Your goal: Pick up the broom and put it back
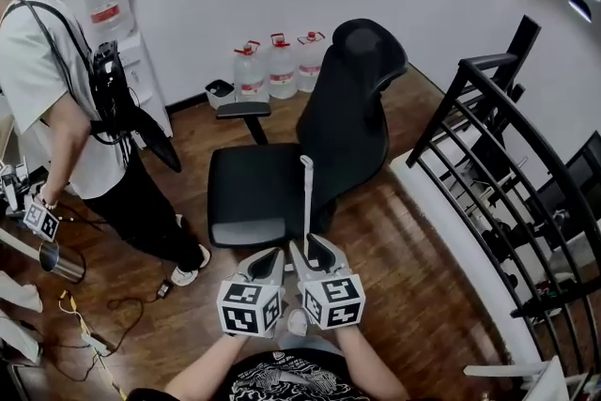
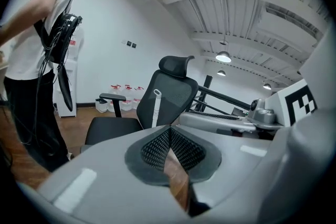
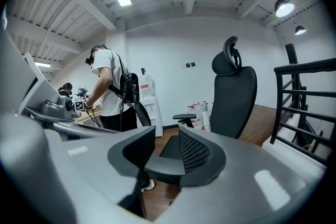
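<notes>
Left gripper [image 2: 168,131] fingers [image 2: 155,147] sitting clenched, empty; right gripper [image 3: 167,136] fingers [image 3: 195,152] standing released, nothing between. Broom handle [image 1: 306,192] leaning upright against office chair [image 1: 352,117], just beyond both. Risk: off-centre nudge tipping handle sideways; chair probably rolling away. Railing [image 1: 488,155] crowding right; person [image 1: 56,99], floor cables [image 1: 113,310] lying left.

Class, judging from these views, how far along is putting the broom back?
Nothing is done yet: the white broom handle leans on the black office chair. Neither the shut left gripper nor the open right gripper holds it. Grasping and returning remain.
</notes>
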A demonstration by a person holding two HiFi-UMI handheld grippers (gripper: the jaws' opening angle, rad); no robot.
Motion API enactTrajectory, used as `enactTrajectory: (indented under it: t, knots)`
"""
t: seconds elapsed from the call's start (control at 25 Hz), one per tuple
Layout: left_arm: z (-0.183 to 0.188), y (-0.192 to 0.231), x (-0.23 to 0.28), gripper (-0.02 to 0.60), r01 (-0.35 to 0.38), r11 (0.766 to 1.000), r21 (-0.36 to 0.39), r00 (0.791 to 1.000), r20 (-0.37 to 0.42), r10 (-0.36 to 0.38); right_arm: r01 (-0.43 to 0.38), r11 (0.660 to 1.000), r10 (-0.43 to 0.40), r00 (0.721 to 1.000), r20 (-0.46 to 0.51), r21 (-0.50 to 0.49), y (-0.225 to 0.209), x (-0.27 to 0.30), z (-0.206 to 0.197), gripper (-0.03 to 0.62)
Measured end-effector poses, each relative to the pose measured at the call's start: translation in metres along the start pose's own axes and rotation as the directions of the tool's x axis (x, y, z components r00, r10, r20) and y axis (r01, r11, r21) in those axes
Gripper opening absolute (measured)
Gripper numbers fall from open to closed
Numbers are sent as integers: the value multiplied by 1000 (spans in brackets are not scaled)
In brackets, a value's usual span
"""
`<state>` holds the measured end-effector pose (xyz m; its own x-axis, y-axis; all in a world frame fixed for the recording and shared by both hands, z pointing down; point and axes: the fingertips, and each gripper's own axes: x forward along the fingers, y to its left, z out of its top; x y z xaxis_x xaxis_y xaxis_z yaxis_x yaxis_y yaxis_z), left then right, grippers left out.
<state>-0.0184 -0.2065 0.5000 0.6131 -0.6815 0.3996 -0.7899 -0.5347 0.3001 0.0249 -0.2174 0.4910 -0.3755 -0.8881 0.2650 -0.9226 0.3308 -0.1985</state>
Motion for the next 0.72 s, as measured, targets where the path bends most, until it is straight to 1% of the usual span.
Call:
enactTrajectory:
  t: [0.28,0.48,0.72]
  knots:
    - [16,14,37,5,-42,999,-4,999,-2,42,-24,1000,23,999,-37,-9,-45,52,4,144]
    - [19,17,61,6,-71,997,-11,997,5,71,-35,999,34,997,-64,-19,-79,85,-6,198]
    - [36,27,79,6,-102,995,-13,995,-3,102,-14,999,10,994,-110,-30,-116,130,-9,204]
